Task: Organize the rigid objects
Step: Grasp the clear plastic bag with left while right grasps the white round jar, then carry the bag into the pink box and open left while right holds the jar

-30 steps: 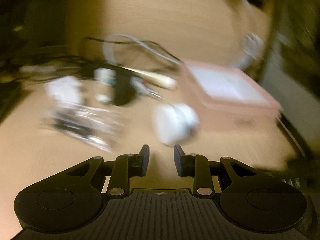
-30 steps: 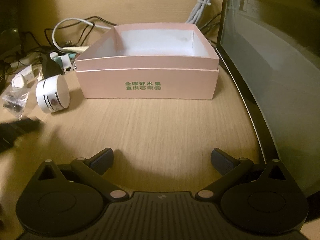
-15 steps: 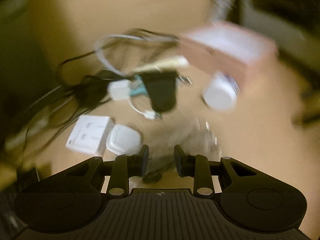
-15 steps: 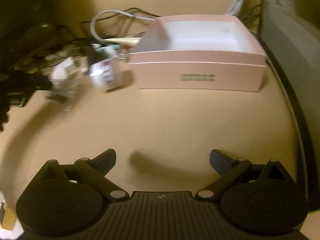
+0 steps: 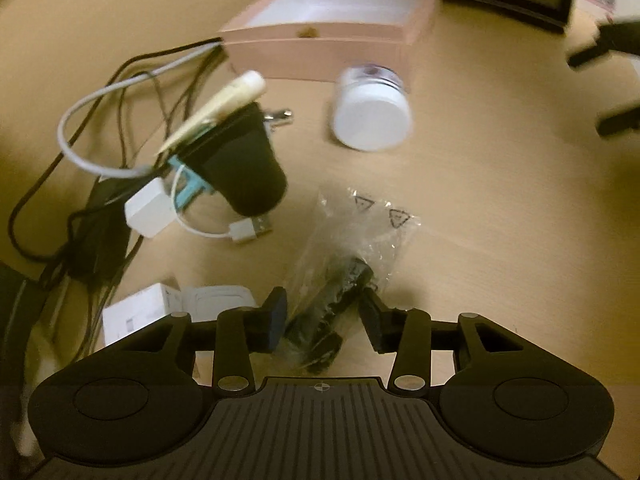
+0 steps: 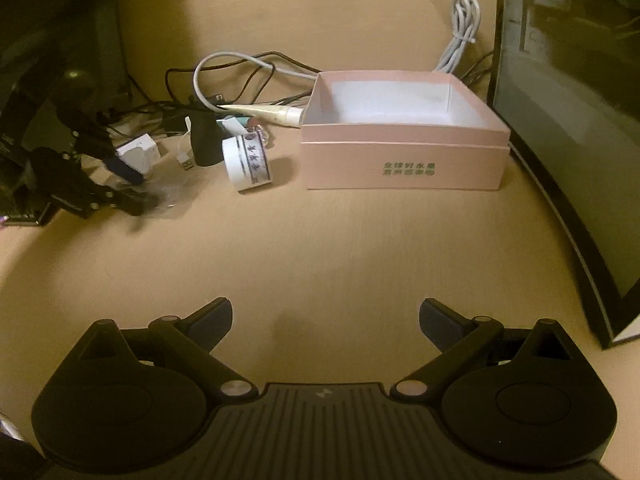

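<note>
A clear plastic bag of black parts (image 5: 340, 276) lies on the desk, its near end between the fingers of my open left gripper (image 5: 323, 320). The left gripper (image 6: 132, 192) also shows at the bag (image 6: 168, 194) in the right wrist view. An empty pink box (image 6: 404, 148) (image 5: 332, 28) stands behind. A white round jar (image 5: 372, 110) (image 6: 248, 160) lies on its side beside it. A black cup-shaped object (image 5: 244, 164) and a cream tube (image 5: 216, 108) lie left of the jar. My right gripper (image 6: 326, 320) is wide open and empty over bare desk.
Tangled cables (image 5: 100, 128), a white charger with USB lead (image 5: 148, 208) and small white boxes (image 5: 160, 308) crowd the left side. A dark monitor (image 6: 568, 120) stands along the right. Bundled white cable (image 6: 460, 28) hangs behind the box.
My left gripper has swung down over the plastic bag and opened wider, with the bag's end now between its fingers. My right gripper has pulled back from the box, still open.
</note>
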Demonstrator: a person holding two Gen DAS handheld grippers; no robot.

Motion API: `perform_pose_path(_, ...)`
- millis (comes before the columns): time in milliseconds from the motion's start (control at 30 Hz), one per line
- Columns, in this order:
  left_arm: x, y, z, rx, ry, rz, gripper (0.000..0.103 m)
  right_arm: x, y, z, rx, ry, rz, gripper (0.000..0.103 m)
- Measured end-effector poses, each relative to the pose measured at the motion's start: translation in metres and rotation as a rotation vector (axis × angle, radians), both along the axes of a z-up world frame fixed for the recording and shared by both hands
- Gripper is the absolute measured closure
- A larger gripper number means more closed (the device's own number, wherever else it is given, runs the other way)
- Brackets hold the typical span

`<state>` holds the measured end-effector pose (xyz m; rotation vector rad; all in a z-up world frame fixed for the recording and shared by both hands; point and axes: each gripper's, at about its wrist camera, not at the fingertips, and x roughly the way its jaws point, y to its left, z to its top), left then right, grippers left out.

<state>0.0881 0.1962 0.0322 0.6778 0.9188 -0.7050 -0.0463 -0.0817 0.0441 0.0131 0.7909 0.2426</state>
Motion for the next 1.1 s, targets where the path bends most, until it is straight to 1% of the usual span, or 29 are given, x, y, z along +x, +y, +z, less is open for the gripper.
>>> perform_pose_path(67,0.001,0.007,0.0,-0.057,0.018,0.084,0.058,0.001,0.004,0.004,0.001,-0.008,0.01,0.004)
perform_pose_path(133,-0.004,0.017,0.0,-0.12,0.023,0.211,0.06,0.004,0.012,0.011,-0.021,-0.046,0.022,0.005)
perform_pose_path(167,-0.01,0.023,0.0,-0.158,0.023,0.284,0.063,0.006,0.018,0.014,-0.038,-0.071,0.032,0.009)
perform_pose_path(233,-0.027,0.029,0.0,-0.227,0.03,0.381,0.067,0.013,0.031,0.022,-0.085,-0.134,0.061,0.013)
perform_pose_path(300,-0.048,0.033,-0.001,-0.3,0.027,0.48,0.069,0.025,0.047,0.029,-0.131,-0.184,0.105,0.017)
perform_pose_path(367,-0.069,0.031,-0.001,-0.351,0.019,0.593,0.069,0.042,0.066,0.031,-0.173,-0.222,0.165,0.02)
perform_pose_path(433,-0.088,0.024,0.0,-0.375,0.007,0.681,0.069,0.059,0.083,0.028,-0.208,-0.246,0.214,0.023)
perform_pose_path(500,-0.103,0.016,0.0,-0.399,0.009,0.737,0.07,0.076,0.099,0.021,-0.254,-0.262,0.253,0.027)
perform_pose_path(567,-0.115,0.007,0.0,-0.431,0.021,0.768,0.07,0.092,0.114,0.01,-0.315,-0.259,0.278,0.04)
perform_pose_path(600,-0.123,0.004,0.0,-0.442,0.023,0.773,0.07,0.098,0.119,0.006,-0.343,-0.25,0.28,0.044)
perform_pose_path(633,-0.127,0.0,0.001,-0.444,0.02,0.773,0.07,0.104,0.121,0.001,-0.354,-0.237,0.283,0.055)
perform_pose_path(667,-0.128,-0.003,0.0,-0.442,0.014,0.773,0.07,0.106,0.12,-0.001,-0.349,-0.218,0.287,0.059)
perform_pose_path(700,-0.13,-0.005,-0.001,-0.44,0.006,0.774,0.07,0.106,0.118,-0.001,-0.331,-0.198,0.282,0.06)
perform_pose_path(733,-0.132,-0.006,-0.001,-0.441,0.003,0.778,0.07,0.104,0.112,0.002,-0.276,-0.177,0.272,0.062)
perform_pose_path(767,-0.133,-0.006,-0.001,-0.444,0.003,0.785,0.07,0.102,0.103,0.006,-0.2,-0.148,0.262,0.065)
perform_pose_path(800,-0.133,-0.007,-0.001,-0.447,0.004,0.792,0.07,0.101,0.088,0.011,-0.075,-0.095,0.247,0.065)
perform_pose_path(900,-0.127,-0.008,-0.002,-0.457,0.017,0.813,0.071,0.1,0.044,0.006,0.222,0.032,0.178,0.065)
perform_pose_path(967,-0.125,-0.012,-0.002,-0.455,0.02,0.82,0.071,0.1,0.016,-0.005,0.371,0.095,0.138,0.065)
perform_pose_path(1033,-0.123,-0.018,-0.002,-0.448,0.015,0.82,0.071,0.1,-0.005,-0.016,0.461,0.133,0.102,0.064)
perform_pose_path(1100,-0.122,-0.024,-0.002,-0.437,0.007,0.819,0.071,0.099,-0.02,-0.022,0.479,0.142,0.075,0.06)
